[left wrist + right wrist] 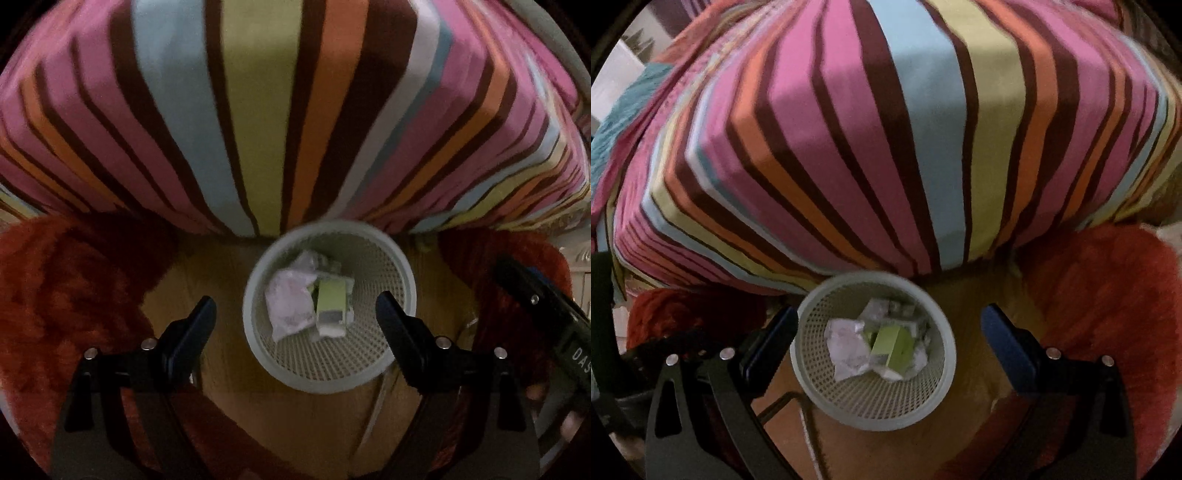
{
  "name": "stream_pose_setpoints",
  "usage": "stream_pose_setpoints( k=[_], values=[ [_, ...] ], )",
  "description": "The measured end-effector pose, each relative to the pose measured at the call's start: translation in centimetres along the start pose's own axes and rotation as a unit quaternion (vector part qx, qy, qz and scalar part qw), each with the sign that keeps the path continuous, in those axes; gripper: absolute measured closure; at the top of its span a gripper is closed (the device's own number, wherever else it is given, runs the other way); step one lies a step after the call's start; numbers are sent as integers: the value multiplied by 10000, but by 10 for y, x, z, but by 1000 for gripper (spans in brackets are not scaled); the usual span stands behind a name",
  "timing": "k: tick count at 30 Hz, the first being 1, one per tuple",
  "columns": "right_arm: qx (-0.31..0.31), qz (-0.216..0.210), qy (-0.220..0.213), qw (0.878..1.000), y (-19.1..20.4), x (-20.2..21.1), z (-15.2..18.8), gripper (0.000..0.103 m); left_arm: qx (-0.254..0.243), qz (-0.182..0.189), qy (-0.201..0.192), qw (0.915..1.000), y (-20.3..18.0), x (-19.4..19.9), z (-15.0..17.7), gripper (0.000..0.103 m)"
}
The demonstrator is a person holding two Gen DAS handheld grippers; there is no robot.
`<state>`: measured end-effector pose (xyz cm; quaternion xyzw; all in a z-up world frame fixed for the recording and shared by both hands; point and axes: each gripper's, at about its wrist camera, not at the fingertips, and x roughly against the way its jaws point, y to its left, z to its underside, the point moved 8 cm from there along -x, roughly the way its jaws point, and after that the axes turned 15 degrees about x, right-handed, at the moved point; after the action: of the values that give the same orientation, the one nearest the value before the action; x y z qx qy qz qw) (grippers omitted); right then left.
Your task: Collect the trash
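While both cameras look almost straight down, the striped bed cover (258, 110) fills everything from 9 round to 3 o'clock, red shaggy rug (66, 288) at either side. White mesh bin (388, 354) stands on the wood floor (295, 417) against the bed's edge, crumpled paper (288, 302) and a green box (332, 295) inside. Left tongs (295, 306) and right tongs (890, 328) both hang apart above it, nothing in them.
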<state>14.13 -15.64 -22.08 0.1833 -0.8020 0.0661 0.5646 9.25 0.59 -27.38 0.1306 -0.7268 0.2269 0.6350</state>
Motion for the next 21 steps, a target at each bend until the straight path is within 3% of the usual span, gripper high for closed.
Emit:
stream_pose_setpoints(
  k=[5,11,21],
  values=[
    [203,236,-475,9984,1,25,-15,8,-79,-114,-641,9978,1,29,-14,17],
    [377,302,-956,9943,7,54,-31,8,-162,-146,-1097,9937,-4,57,-26,17],
    [571,498,-1873,9794,12,111,-61,8,-43,119,-2014,9794,-15,120,-48,17]
  ],
)
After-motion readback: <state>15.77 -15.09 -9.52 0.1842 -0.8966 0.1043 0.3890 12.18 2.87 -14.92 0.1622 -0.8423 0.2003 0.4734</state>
